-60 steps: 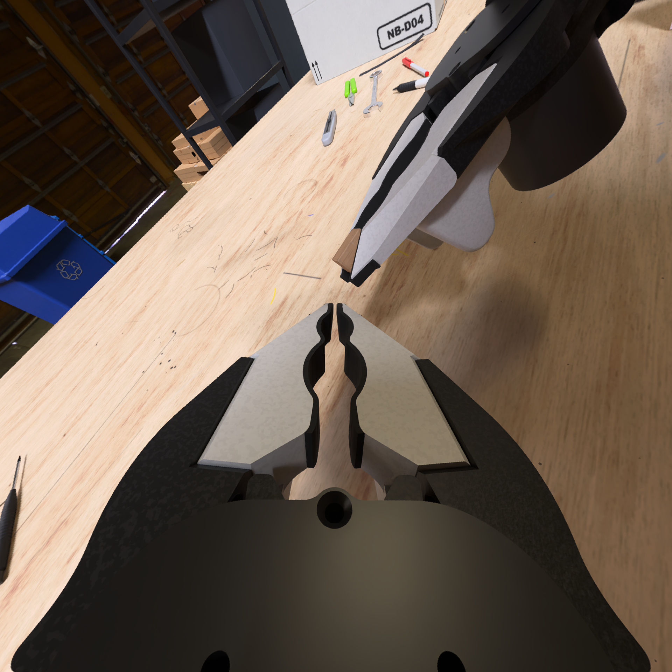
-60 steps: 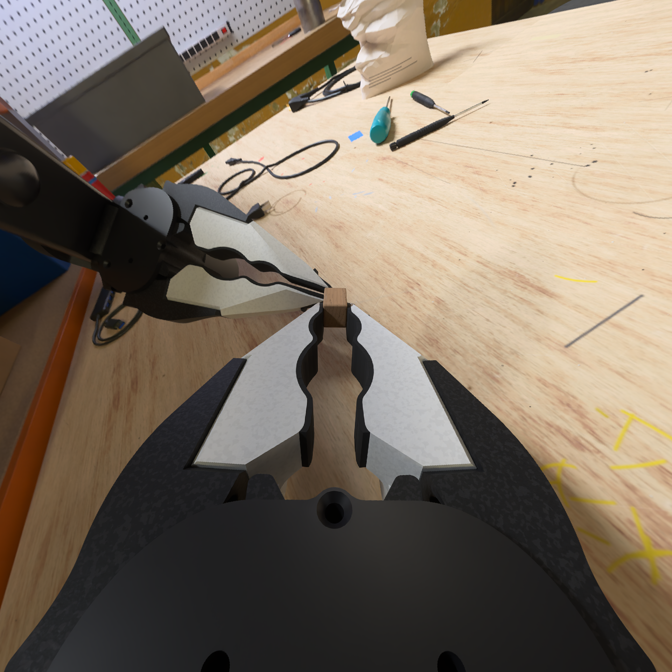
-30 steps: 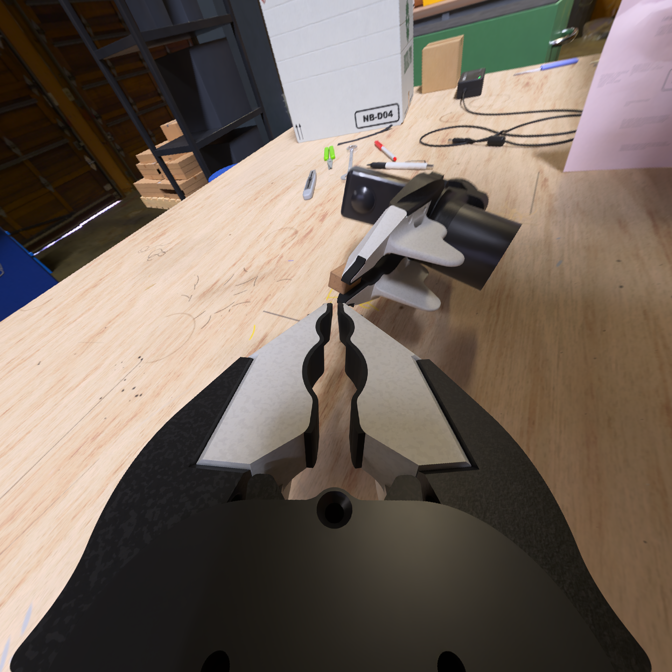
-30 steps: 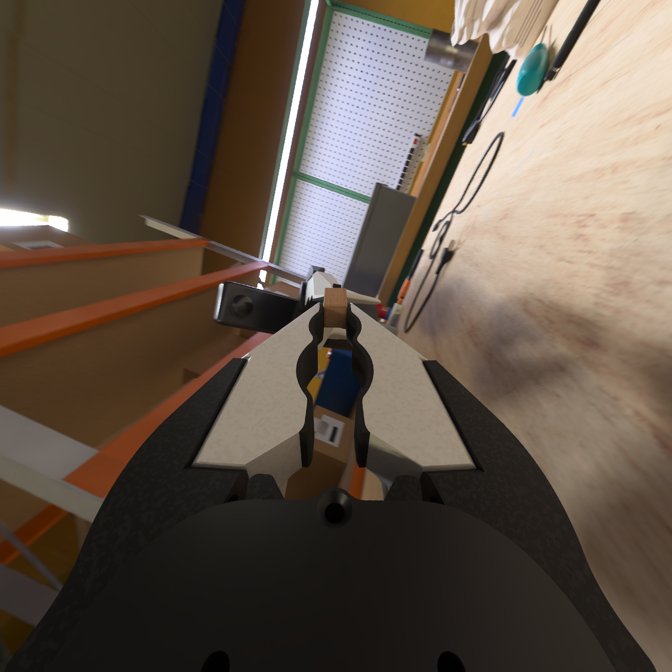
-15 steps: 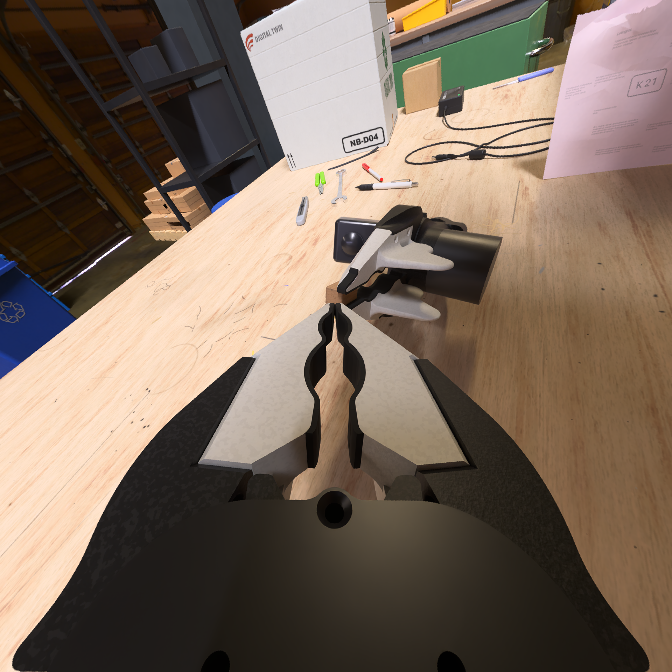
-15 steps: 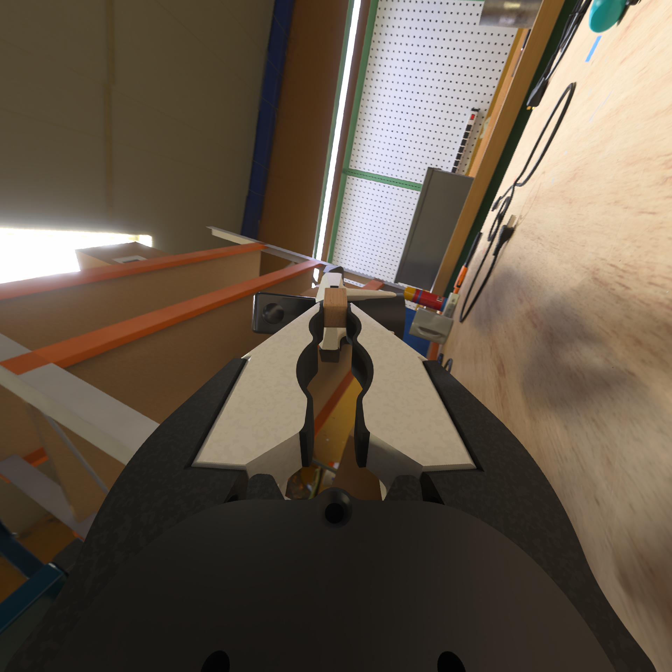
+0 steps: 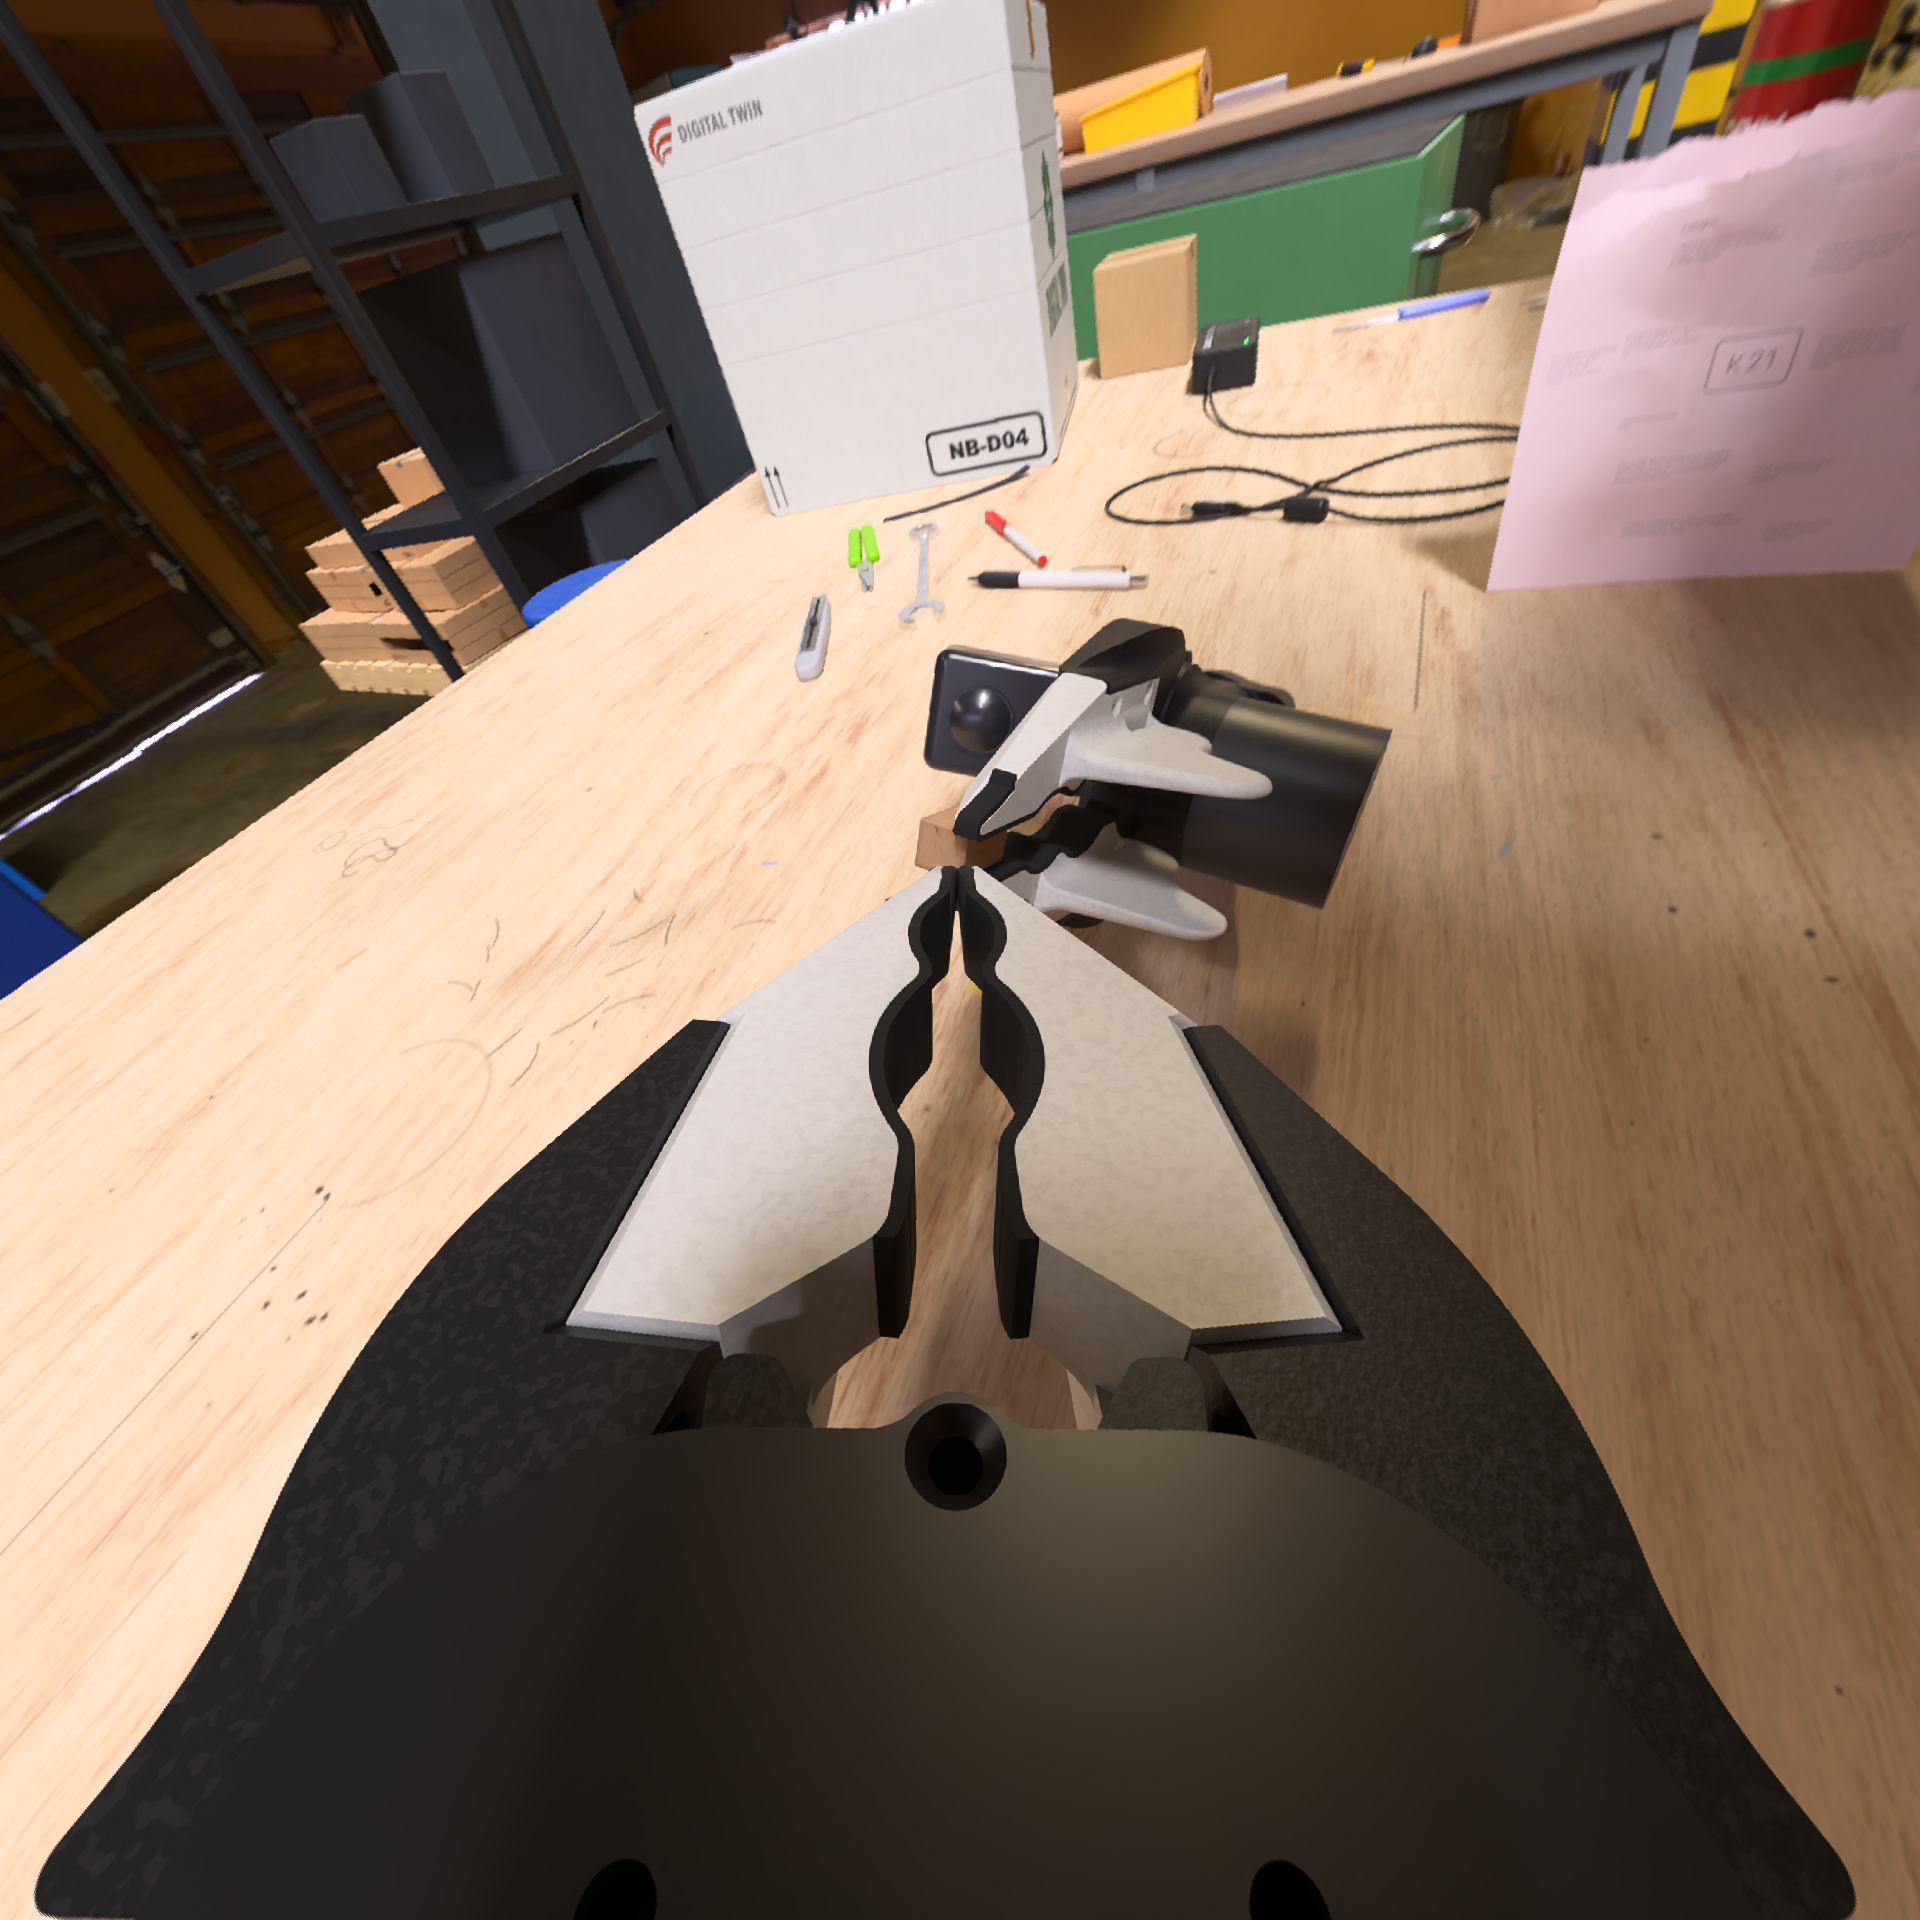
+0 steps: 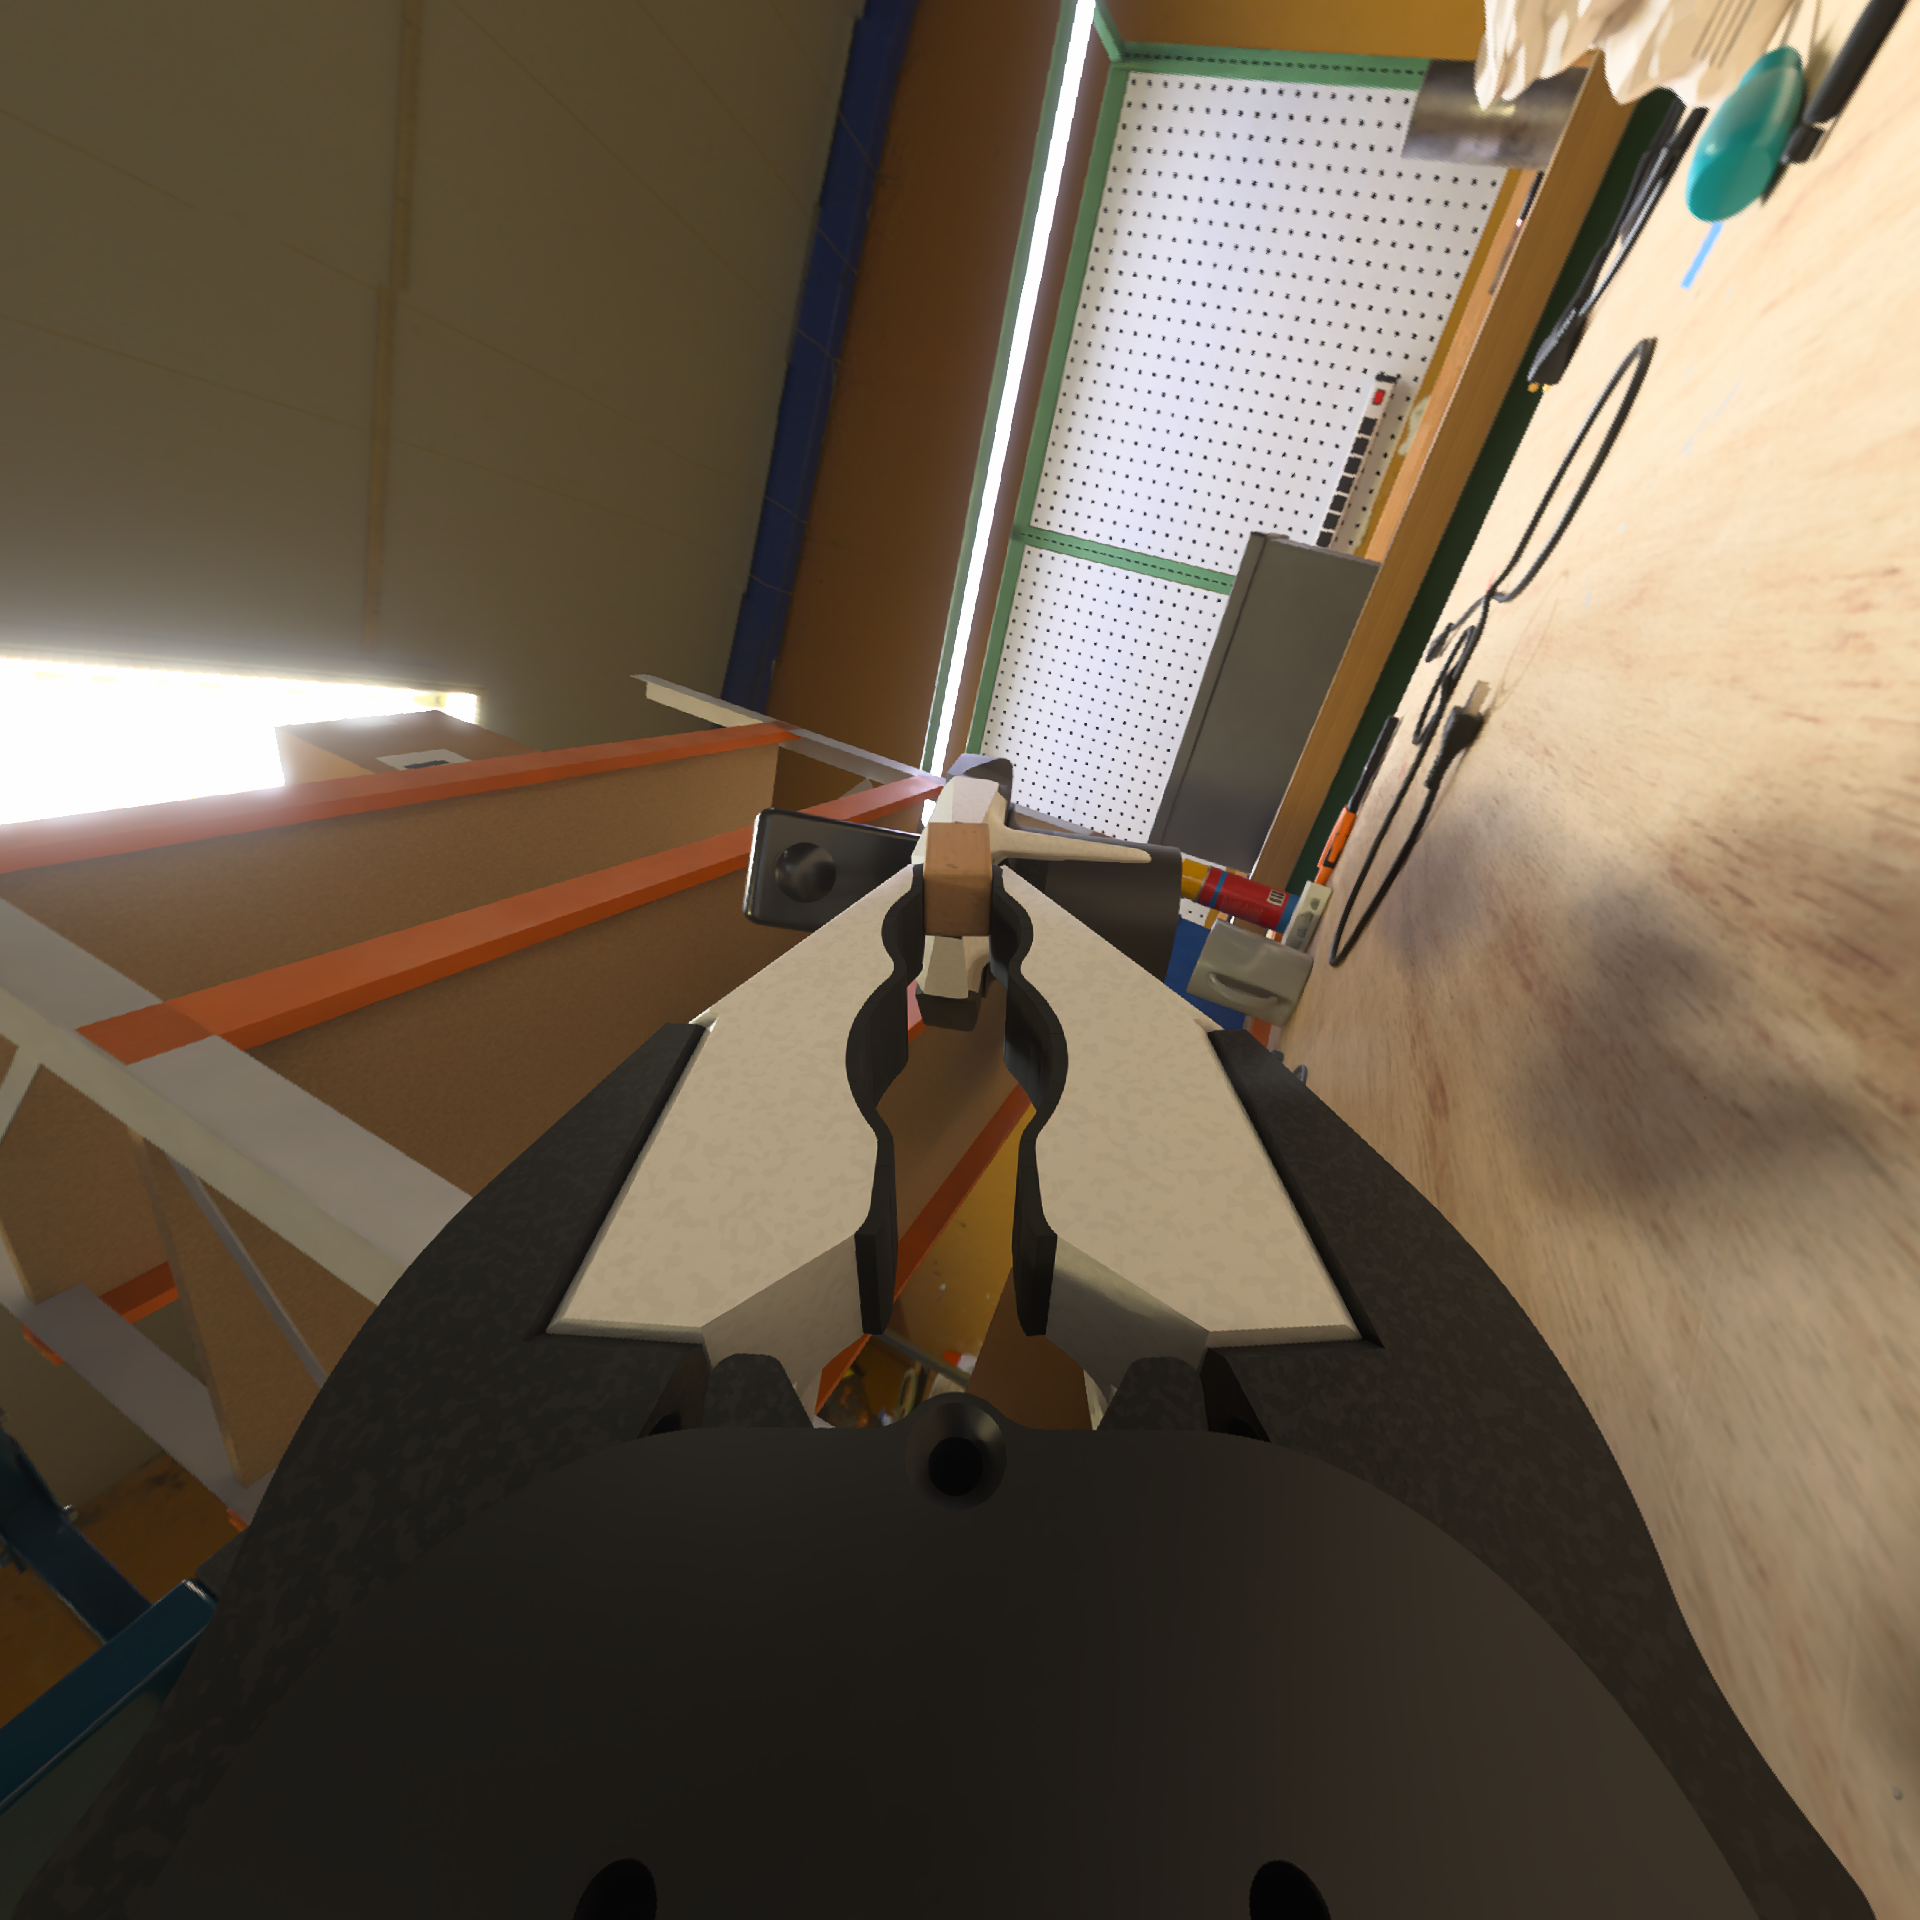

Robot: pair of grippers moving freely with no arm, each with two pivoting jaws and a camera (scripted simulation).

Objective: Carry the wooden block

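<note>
The white box [image 7: 873, 281] and pink sheet [image 7: 1714, 384] bear printed labels.

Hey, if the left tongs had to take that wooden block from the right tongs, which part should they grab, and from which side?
Probably the bare end of the wooden block, which sticks out past the tips of the right tongs that are shut on its other end. The left tongs already point at that end, so come head-on. They are shut and must open first.

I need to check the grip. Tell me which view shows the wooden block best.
The right wrist view: the wooden block sits pinched between the right gripper fingertips, face-on and centred. The left wrist view shows only a corner of it, mostly hidden behind the shut left gripper tips.
</note>
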